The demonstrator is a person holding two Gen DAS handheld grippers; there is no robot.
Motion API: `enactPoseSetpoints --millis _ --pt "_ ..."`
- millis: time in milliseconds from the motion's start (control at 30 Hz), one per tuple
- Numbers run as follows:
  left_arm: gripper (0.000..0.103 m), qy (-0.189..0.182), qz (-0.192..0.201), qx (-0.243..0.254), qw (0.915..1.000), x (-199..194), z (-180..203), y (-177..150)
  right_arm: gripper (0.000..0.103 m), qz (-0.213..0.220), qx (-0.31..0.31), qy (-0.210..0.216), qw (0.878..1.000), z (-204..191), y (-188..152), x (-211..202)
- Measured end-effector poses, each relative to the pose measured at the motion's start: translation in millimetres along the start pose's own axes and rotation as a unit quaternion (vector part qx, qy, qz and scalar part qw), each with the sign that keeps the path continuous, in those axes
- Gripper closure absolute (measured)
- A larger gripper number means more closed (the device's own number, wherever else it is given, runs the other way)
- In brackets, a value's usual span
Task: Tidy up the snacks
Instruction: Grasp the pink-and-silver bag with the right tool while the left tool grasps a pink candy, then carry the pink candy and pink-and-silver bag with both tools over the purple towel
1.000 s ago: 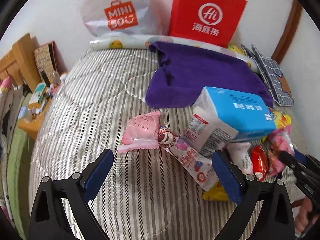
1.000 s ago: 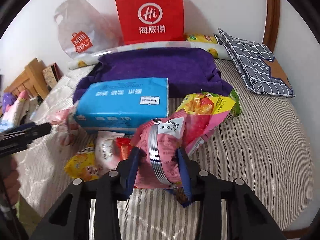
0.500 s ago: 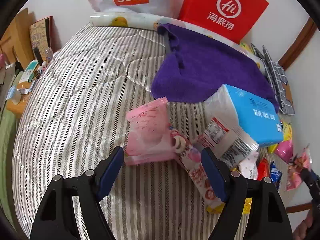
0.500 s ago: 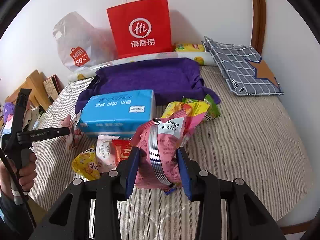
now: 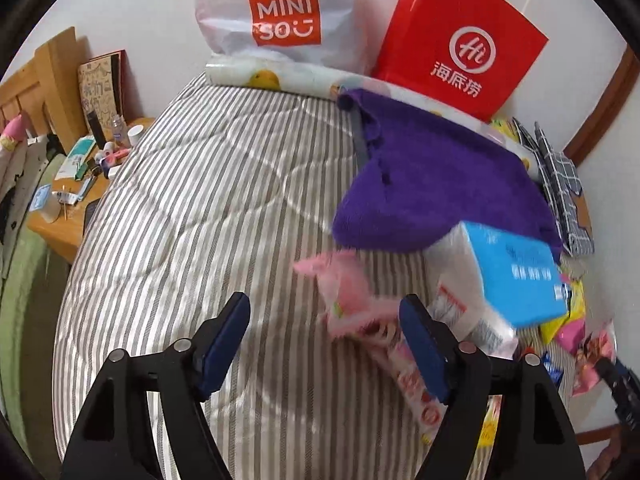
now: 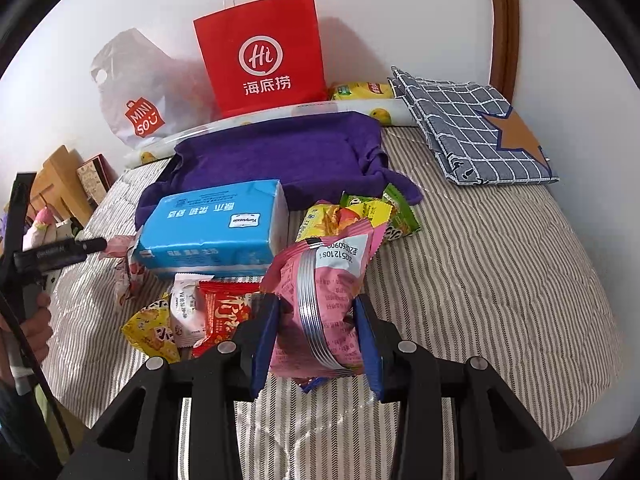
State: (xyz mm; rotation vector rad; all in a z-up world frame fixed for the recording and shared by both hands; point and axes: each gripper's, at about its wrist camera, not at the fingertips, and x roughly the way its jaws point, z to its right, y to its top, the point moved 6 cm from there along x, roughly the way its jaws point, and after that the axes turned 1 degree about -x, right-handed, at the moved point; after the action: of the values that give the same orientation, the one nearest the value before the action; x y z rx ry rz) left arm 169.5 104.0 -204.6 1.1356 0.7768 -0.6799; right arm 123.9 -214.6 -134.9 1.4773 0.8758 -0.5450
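At the bottom of the right wrist view, our right gripper (image 6: 318,344) pinches a pink snack bag (image 6: 324,300) between its blue pads, held upright above the striped bedcover (image 6: 500,280). In the left wrist view, our left gripper (image 5: 324,340) has just been narrowing and stands spread, nothing pressed; a blurred pink packet (image 5: 348,300) lies on the cover just inside its right-hand finger. Lower left of the right view, small snacks (image 6: 192,316) lie heaped before a blue tissue pack (image 6: 212,228). Beyond it we see a purple towel (image 6: 280,152), then a red paper bag (image 6: 264,56) against the wall at upper centre.
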Motion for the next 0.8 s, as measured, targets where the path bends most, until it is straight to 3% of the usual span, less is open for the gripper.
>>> enactPoseSetpoints --millis 167,367,533,600,700,800 --pt "0.026 0.013 -0.016 0.015 0.9997 23.3 12.3 16.8 0.067 0.002 -0.005 0.001 1.000 1.3 2.8 -4.7" --pt "0.028 0.027 -0.055 0.026 0.9978 55.1 14.4 12.1 0.067 -0.023 -0.003 -0.002 1.000 3.0 -4.5 4.0" --pt "0.045 0.047 -0.050 0.050 0.9964 58.0 15.7 7.1 0.067 -0.037 -0.005 -0.006 0.999 -1.2 -10.9 10.4" --pt "0.067 0.055 -0.047 0.057 0.9958 55.9 14.1 6.7 0.067 -0.039 -0.009 -0.007 0.999 -3.7 -11.5 10.8" --pt "0.067 0.024 -0.047 0.044 0.9976 49.5 10.8 6.6 0.067 -0.037 -0.013 -0.008 0.999 -8.1 -11.2 10.3" --pt "0.067 0.021 -0.033 0.042 0.9984 39.5 8.7 8.0 0.067 -0.035 -0.014 -0.007 0.999 -12.0 -11.2 7.7"
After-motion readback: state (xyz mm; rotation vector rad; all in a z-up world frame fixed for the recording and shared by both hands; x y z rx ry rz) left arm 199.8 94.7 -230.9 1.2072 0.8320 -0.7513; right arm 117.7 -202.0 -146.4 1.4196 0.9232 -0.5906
